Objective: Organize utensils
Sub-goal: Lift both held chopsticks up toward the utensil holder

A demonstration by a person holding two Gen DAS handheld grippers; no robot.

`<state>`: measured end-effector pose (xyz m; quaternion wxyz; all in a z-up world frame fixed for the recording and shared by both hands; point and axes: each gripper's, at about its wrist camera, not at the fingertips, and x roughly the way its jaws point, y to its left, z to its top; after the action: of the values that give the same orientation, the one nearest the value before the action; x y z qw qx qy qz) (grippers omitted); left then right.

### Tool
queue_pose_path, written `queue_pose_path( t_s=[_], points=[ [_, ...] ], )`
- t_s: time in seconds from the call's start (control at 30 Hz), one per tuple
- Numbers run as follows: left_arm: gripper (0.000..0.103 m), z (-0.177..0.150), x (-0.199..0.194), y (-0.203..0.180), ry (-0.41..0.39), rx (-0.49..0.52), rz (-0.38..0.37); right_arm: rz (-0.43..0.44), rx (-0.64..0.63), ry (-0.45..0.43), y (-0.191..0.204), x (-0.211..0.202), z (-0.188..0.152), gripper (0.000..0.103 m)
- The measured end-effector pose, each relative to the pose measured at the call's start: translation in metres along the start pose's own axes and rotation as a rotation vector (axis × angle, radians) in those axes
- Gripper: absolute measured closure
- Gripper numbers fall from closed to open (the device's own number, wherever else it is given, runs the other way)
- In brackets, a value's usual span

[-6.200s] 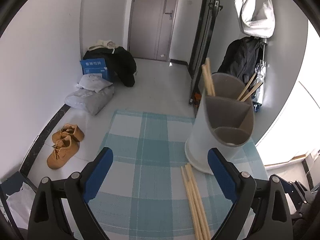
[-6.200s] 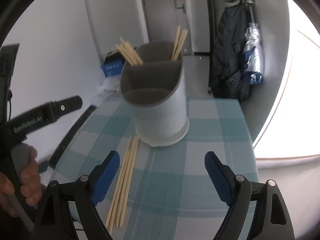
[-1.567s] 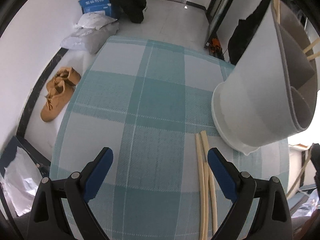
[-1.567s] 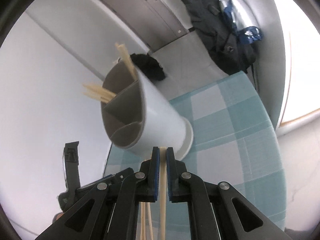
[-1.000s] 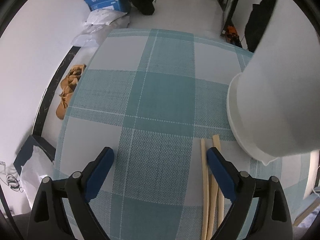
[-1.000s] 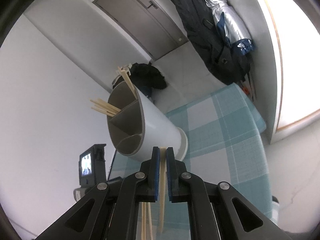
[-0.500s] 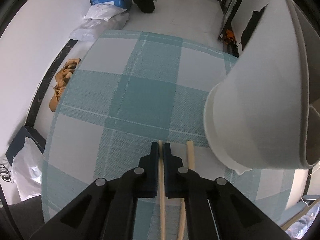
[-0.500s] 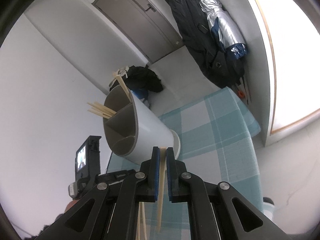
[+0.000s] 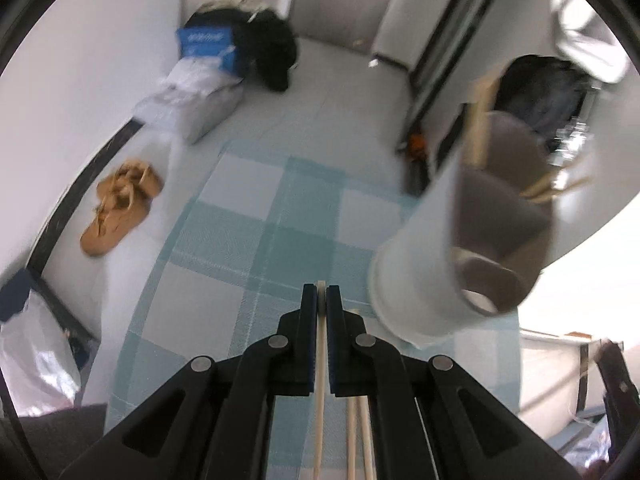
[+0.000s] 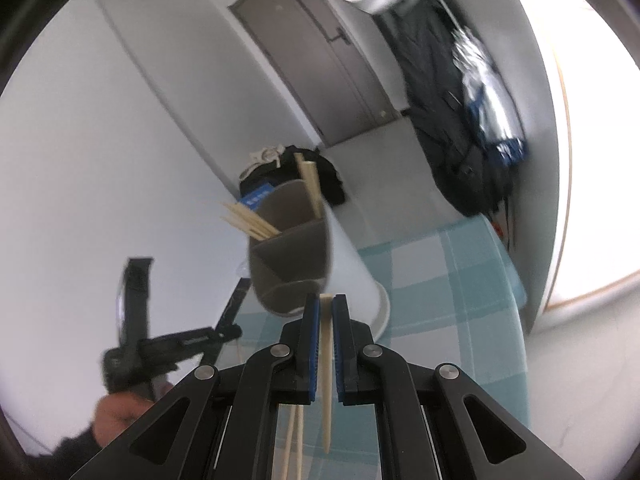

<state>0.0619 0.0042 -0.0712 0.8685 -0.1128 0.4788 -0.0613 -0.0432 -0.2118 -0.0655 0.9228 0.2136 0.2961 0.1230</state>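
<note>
My left gripper point(image 9: 321, 294) is shut on a pale wooden chopstick point(image 9: 319, 400) that runs back between its arms, lifted above the checked table. Two more chopsticks point(image 9: 357, 432) lie on the cloth just to its right. The white utensil holder point(image 9: 424, 264) with grey compartments stands to the right, several chopsticks sticking out of its far sections. In the right wrist view my right gripper point(image 10: 326, 300) is shut on another chopstick point(image 10: 326, 380), its tip just in front of the utensil holder point(image 10: 340, 272). The left gripper point(image 10: 176, 344) and the hand holding it show at lower left.
The teal and white checked tablecloth point(image 9: 256, 232) covers a round table with its edge close on the left. On the floor beyond lie tan shoes point(image 9: 120, 204), a blue box point(image 9: 206, 42) and bags. Coats and an umbrella point(image 10: 484, 112) hang at the right.
The left gripper, open a second ago over the chopsticks, has shut on one and lifted it off the table. The right gripper has kept its chopstick and drifted nearer the holder's rim.
</note>
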Motion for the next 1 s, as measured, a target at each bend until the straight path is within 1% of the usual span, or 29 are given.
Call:
queue_pose_path(
  t_s=[0.1, 0.27, 0.37, 0.4, 0.57, 0.67, 0.87, 1.0],
  points=[
    [0.103, -0.005, -0.020, -0.007, -0.053, 0.056, -0.031, -0.012, -0.029, -0.002, 0.010, -0.002, -0.003, 0.097],
    [0.103, -0.008, -0.039, -0.011, -0.093, 0.106, -0.082, -0.038, -0.035, -0.011, 0.020, -0.004, -0.009, 0.097],
    [0.103, -0.009, -0.047, -0.007, -0.105, 0.130, -0.117, -0.096, -0.072, -0.010, 0.029, -0.005, -0.009, 0.097],
    [0.103, -0.012, -0.051, -0.007, -0.112, 0.141, -0.121, -0.100, -0.073, -0.009, 0.031, -0.005, -0.008, 0.097],
    [0.103, -0.020, -0.066, -0.013, -0.127, 0.199, -0.141, -0.119, -0.089, -0.035, 0.041, -0.011, -0.007, 0.098],
    [0.103, -0.023, -0.073, -0.015, -0.119, 0.227, -0.156, -0.124, -0.094, -0.034, 0.045, -0.012, -0.009, 0.098],
    [0.103, -0.020, -0.084, -0.016, -0.113, 0.260, -0.173, -0.123, -0.109, -0.034, 0.054, -0.014, -0.012, 0.098],
    [0.103, -0.017, -0.089, -0.017, -0.106, 0.264, -0.190, -0.117, -0.132, -0.039, 0.061, -0.013, -0.009, 0.098]
  ],
)
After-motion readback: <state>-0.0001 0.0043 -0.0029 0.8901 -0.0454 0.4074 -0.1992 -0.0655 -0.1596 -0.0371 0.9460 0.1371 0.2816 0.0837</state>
